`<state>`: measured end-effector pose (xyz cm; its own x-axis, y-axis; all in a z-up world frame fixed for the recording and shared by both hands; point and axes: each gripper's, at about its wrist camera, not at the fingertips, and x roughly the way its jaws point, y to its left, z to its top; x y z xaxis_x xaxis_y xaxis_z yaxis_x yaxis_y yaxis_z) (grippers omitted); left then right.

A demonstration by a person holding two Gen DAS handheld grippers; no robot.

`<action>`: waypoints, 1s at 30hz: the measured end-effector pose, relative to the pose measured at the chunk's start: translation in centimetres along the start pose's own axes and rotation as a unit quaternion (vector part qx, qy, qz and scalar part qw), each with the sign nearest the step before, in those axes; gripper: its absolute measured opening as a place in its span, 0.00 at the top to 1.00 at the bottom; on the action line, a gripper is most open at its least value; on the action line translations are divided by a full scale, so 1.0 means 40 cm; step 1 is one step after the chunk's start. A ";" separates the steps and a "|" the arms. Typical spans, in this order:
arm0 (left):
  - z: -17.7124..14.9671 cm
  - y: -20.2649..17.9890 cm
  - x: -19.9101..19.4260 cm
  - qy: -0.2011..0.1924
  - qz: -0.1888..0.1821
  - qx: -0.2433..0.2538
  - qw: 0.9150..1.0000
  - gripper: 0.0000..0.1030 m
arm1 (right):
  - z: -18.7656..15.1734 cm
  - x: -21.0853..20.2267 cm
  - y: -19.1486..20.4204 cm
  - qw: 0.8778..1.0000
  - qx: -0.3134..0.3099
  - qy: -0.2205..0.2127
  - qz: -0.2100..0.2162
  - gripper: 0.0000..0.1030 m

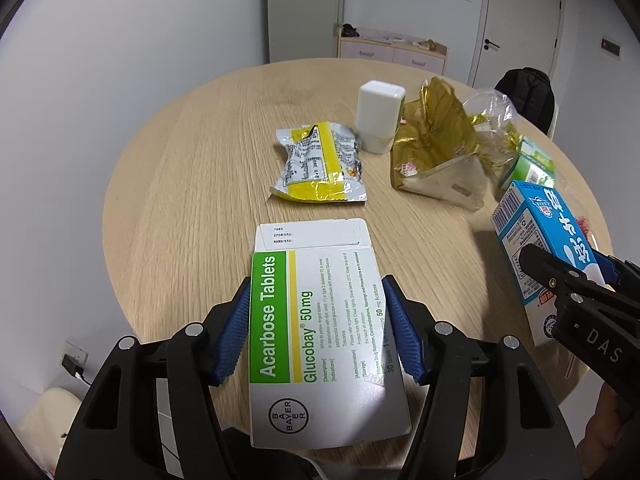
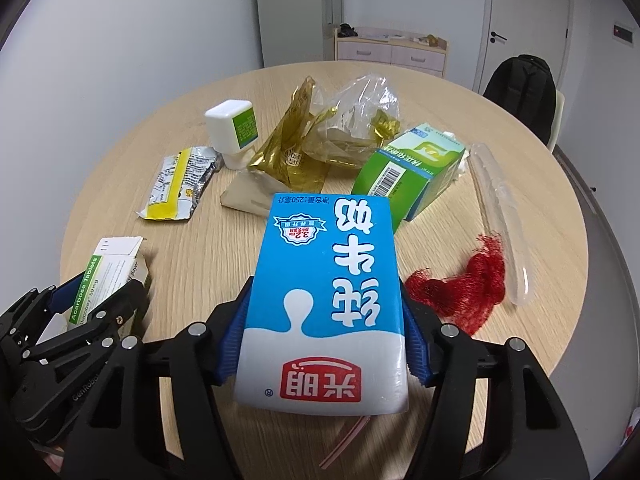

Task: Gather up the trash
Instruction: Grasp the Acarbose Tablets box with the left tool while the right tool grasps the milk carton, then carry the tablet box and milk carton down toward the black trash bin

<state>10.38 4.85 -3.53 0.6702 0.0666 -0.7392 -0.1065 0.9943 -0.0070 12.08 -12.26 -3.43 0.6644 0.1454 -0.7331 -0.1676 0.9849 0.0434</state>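
My left gripper is shut on a white and green tablet box, held above the round wooden table; the box also shows in the right wrist view. My right gripper is shut on a blue and white milk carton, also seen at the right of the left wrist view. On the table lie a yellow and silver wrapper, a white bottle, a gold foil bag, a clear plastic bag and a green carton.
A red mesh net and a clear plastic sleeve lie at the table's right side. A chair with a black backpack stands behind the table. A low cabinet stands by the far wall, beside a door.
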 end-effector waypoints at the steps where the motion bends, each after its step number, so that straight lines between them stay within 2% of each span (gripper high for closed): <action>1: -0.002 -0.002 -0.007 -0.002 0.000 0.000 1.000 0.40 | -0.002 -0.008 0.000 1.000 -0.001 -0.002 0.000 0.41; 12: -0.039 -0.013 -0.103 -0.029 -0.003 0.001 1.000 0.40 | -0.041 -0.109 0.000 1.000 -0.003 -0.029 -0.003 0.41; 30: -0.191 -0.032 -0.289 -0.057 -0.017 -0.002 0.998 0.40 | -0.191 -0.301 -0.008 0.998 -0.002 -0.067 -0.014 0.41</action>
<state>-2.84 2.19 -0.13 0.7529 0.0423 -0.6568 -0.0849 0.9958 -0.0332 -1.43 -15.05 0.21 0.7602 0.1299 -0.6366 -0.1512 0.9883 0.0210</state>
